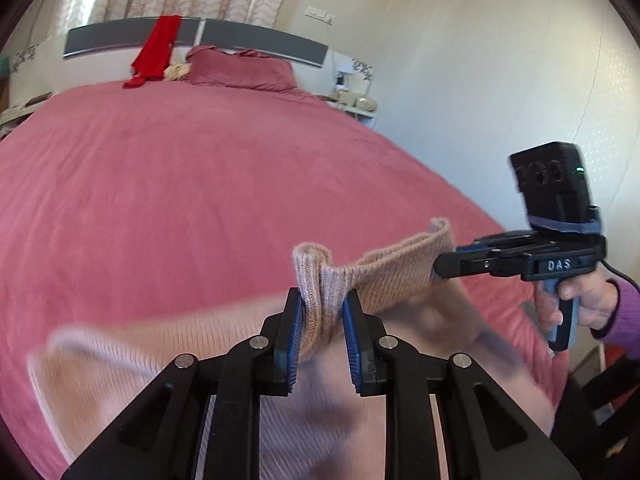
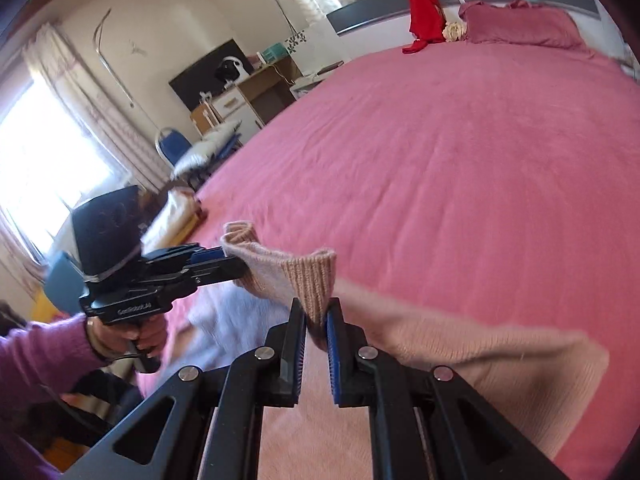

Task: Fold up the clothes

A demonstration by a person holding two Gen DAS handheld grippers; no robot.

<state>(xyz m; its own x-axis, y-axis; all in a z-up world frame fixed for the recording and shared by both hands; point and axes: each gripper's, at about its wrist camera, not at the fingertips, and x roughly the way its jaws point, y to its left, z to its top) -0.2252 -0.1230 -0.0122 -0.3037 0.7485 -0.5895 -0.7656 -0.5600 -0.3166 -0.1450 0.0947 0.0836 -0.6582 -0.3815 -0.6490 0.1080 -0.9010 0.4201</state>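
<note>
A pale pink knitted sweater (image 1: 208, 344) hangs above the pink bed (image 1: 200, 184), held by its ribbed edge (image 1: 392, 264). My left gripper (image 1: 322, 304) is shut on one end of that edge. My right gripper (image 1: 442, 268) is shut on the other end, off to the right. In the right wrist view my right gripper (image 2: 316, 312) pinches the ribbed edge (image 2: 312, 280), and my left gripper (image 2: 236, 264) holds it at the left. The sweater body (image 2: 480, 360) drapes down below both, blurred.
A red garment (image 1: 156, 52) hangs over the grey headboard (image 1: 256, 40), next to a pink pillow (image 1: 244, 68). A nightstand (image 1: 356, 100) stands at the bed's far right. A blue chair (image 2: 176, 152) and a desk (image 2: 256, 96) stand left of the bed.
</note>
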